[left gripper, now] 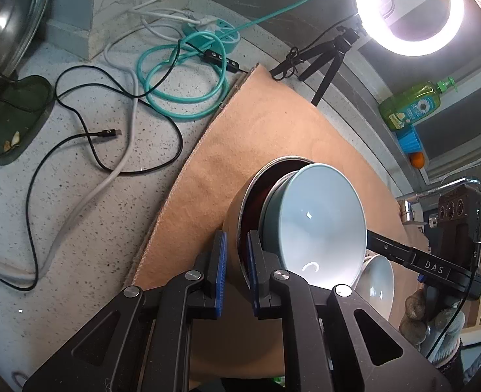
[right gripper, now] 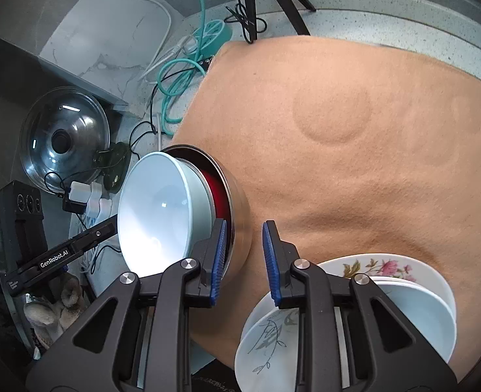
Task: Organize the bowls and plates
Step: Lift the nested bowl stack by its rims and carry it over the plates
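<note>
Because both grippers flank the same rim, the nested pair of bowls looks to be steadied from two sides at once. The left gripper [left gripper: 235,271] has its blue-padded fingers straddling the wall of the steel bowl with the red inside [left gripper: 240,202], one pad outside and one within; they sit close to the metal, though whether they truly pinch it cannot be told. The right gripper [right gripper: 242,261] stands parted, one finger against that same steel bowl's [right gripper: 237,202] outer wall and the other over bare cloth, clamping nothing.

Inside the steel bowl sits the pale blue ceramic bowl [left gripper: 322,225], nested and protruding well above the rim, so the stacking of these two is judged done. The pair rests on the peach-coloured cloth mat [right gripper: 354,179], which probably cushions the crockery. Just beside the right gripper, at the mat's near edge, lies a stack of white plates with flower prints [right gripper: 413,307], overlapping untidily.

A tangle of teal and black cables [left gripper: 175,91] stays off the mat on the speckled stone counter [left gripper: 77,196], well apart from the dishes.
</note>
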The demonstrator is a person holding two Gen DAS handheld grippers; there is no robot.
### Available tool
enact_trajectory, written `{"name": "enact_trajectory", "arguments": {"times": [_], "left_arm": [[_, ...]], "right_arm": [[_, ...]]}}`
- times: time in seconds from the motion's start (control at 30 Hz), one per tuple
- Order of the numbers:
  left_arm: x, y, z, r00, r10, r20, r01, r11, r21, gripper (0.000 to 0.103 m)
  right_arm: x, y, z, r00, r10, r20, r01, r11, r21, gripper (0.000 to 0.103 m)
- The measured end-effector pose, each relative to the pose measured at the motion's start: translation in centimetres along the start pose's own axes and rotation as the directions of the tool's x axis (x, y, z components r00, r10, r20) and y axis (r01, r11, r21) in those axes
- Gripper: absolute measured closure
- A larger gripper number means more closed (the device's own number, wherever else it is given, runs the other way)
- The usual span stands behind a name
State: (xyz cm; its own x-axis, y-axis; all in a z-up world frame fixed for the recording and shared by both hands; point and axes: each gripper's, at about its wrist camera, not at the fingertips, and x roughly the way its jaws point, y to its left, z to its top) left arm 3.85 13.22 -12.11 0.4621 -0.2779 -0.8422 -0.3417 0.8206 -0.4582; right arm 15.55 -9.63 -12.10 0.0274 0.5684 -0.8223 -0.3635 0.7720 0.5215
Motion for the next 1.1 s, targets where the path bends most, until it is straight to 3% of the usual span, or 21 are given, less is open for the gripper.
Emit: {"name": "enact_trajectory", "arguments": {"times": [0.17, 0.4, 1.1], "left_arm": [[0.4, -0.2, -0.2, 1.000, 0.000, -0.008, 0.000, 1.000, 0.005, 0.092], [0.7, -0.4, -0.1, 1.000, 0.005, -0.012, -0.005, 1.000, 0.014, 0.092], [-0.5, -1.6, -0.9, 1.000, -0.002, 0.006, 0.002, 0.999, 0.046, 0.092]], "right_arm": [[0.8, -0.4, -0.3, 1.000, 0.013, -0.016, -0.013, 1.000, 0.017, 0.079], [1.4, -0.3, -0.3, 0.999, 0.039, -0.030, -0.038, 0.999, 0.024, 0.092], [-0.2, 0.2, -1.0, 1.000, 0.021, -0.015, -0.020, 1.000, 0.018, 0.093]]}}
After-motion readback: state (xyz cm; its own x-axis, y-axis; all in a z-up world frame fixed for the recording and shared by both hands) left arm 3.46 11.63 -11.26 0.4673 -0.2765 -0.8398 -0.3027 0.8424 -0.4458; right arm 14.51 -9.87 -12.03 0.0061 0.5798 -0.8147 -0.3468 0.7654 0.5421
